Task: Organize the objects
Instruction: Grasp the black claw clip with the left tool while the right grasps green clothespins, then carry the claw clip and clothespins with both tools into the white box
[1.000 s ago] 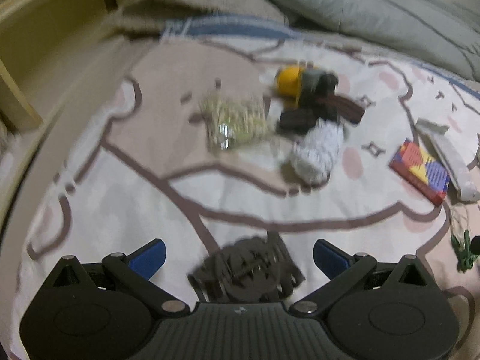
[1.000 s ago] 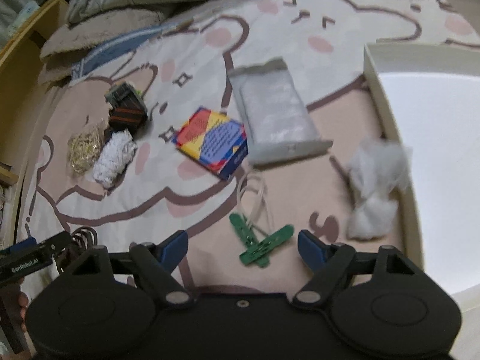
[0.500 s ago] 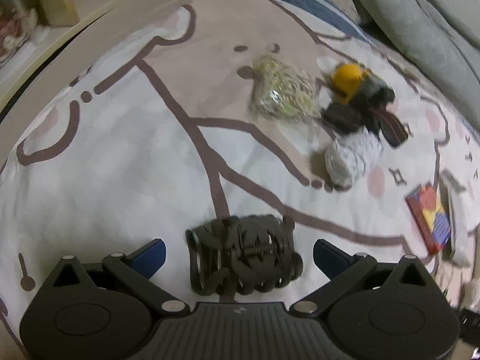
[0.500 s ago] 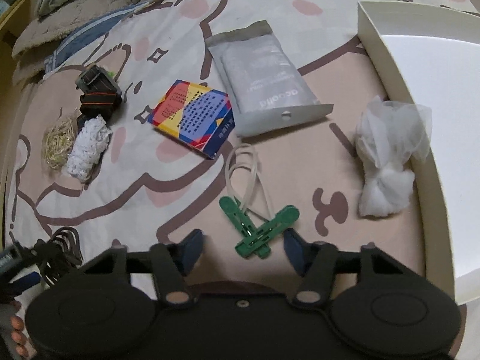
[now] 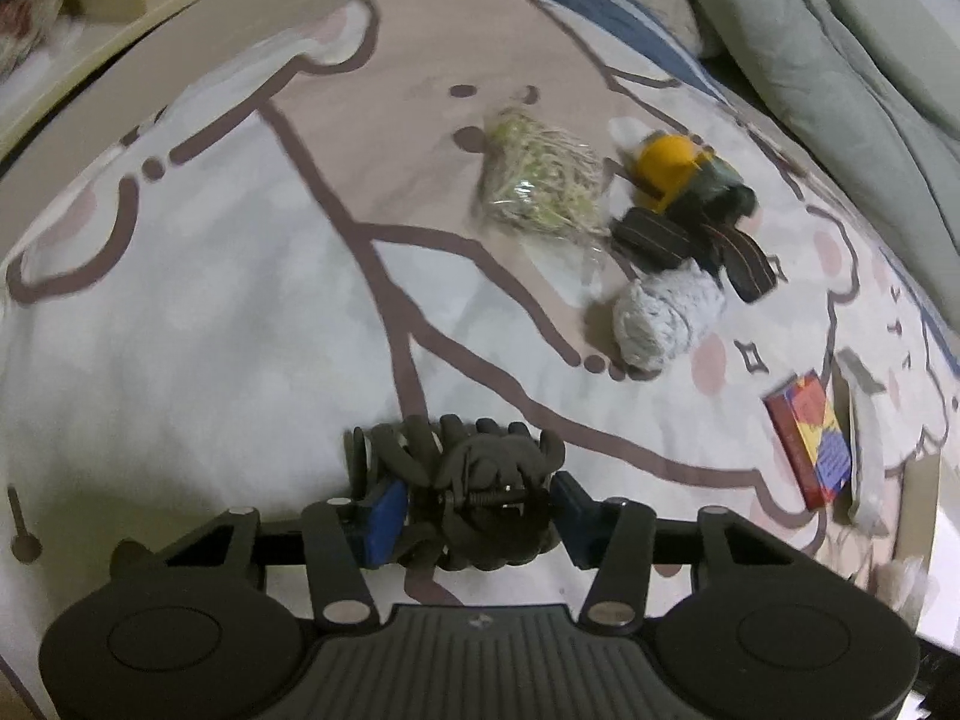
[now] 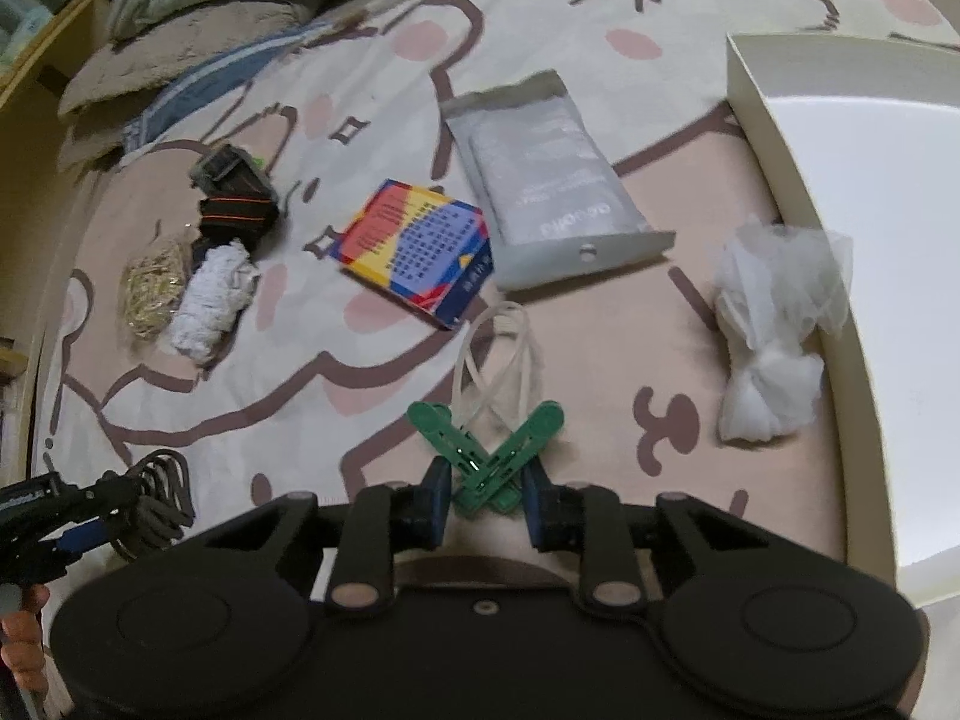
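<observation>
Your left gripper (image 5: 477, 507) clamps the black hair claw (image 5: 462, 492); your right gripper (image 6: 485, 495), low over the bed (image 6: 336, 372), pinches the green clip (image 6: 487, 456).

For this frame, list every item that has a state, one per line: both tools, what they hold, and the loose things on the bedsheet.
Left tool: closed on the black hair claw.
Black hair claw: gripped, lying on the sheet.
Right tool: closed on the green clip.
Green clip: gripped at its near end.
White box: open, nothing visible inside.
Grey pouch: flat on the sheet.
Colourful booklet: closed, flat.
White mesh bundle: crumpled against the box wall.
</observation>
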{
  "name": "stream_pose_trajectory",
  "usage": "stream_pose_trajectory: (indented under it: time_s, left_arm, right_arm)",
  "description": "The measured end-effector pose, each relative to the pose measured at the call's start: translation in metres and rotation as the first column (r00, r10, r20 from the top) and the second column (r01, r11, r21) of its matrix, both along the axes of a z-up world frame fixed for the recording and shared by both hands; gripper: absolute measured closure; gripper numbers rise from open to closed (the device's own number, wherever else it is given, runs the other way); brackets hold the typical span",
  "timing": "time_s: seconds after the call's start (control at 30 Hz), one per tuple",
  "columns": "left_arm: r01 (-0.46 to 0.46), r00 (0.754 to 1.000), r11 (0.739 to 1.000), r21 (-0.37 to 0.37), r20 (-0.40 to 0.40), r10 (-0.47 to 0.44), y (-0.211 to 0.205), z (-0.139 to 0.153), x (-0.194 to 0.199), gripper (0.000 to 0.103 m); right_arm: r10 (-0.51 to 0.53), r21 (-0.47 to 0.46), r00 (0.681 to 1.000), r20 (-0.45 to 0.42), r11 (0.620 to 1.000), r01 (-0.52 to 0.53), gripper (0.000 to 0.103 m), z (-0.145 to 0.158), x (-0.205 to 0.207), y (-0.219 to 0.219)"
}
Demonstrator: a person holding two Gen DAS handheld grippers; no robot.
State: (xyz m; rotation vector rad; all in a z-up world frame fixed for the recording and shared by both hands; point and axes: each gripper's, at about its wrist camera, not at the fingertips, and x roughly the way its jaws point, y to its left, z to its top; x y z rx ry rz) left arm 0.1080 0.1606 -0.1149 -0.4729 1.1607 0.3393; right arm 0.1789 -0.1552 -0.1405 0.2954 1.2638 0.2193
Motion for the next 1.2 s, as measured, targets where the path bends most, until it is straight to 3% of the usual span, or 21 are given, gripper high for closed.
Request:
stream_pose_trajectory:
  time_s: [0.1,0.53,0.67,0.9,1.2]
  left_arm:
    - [0.055,0.998,0.998,0.027,0.001,-0.055,-0.007,0.002,0.001,0.051]
    - [0.265,0.964,0.964,-0.022,0.024,-0.265,-0.06,0.011,0.004,0.051]
    - [0.298,0.952,0.955,-0.008,0.076,-0.297,-0.078,0.023,0.004,0.051]
    - [0.312,0.931,0.95,0.025,0.191,-0.311,-0.107,0.053,0.006,0.051]
    - [0.354,0.89,0.935,0.017,0.302,-0.342,-0.142,0.083,0.007,0.051]
  right_arm:
    - [0.005,0.003,1.0,0.014,1.0,-0.005,0.077,0.006,-0.002,-0.002]
    - [0.009,0.028,0.999,0.042,1.0,-0.011,0.077,0.024,-0.018,-0.02]
    - [0.018,0.016,0.995,0.096,1.0,-0.02,0.077,0.035,-0.022,-0.028]
    - [0.013,-0.015,0.961,0.276,1.0,-0.009,0.077,0.068,-0.025,-0.047]
    - [-0.055,-0.002,0.932,0.359,0.998,0.06,0.077,0.093,-0.031,-0.079]
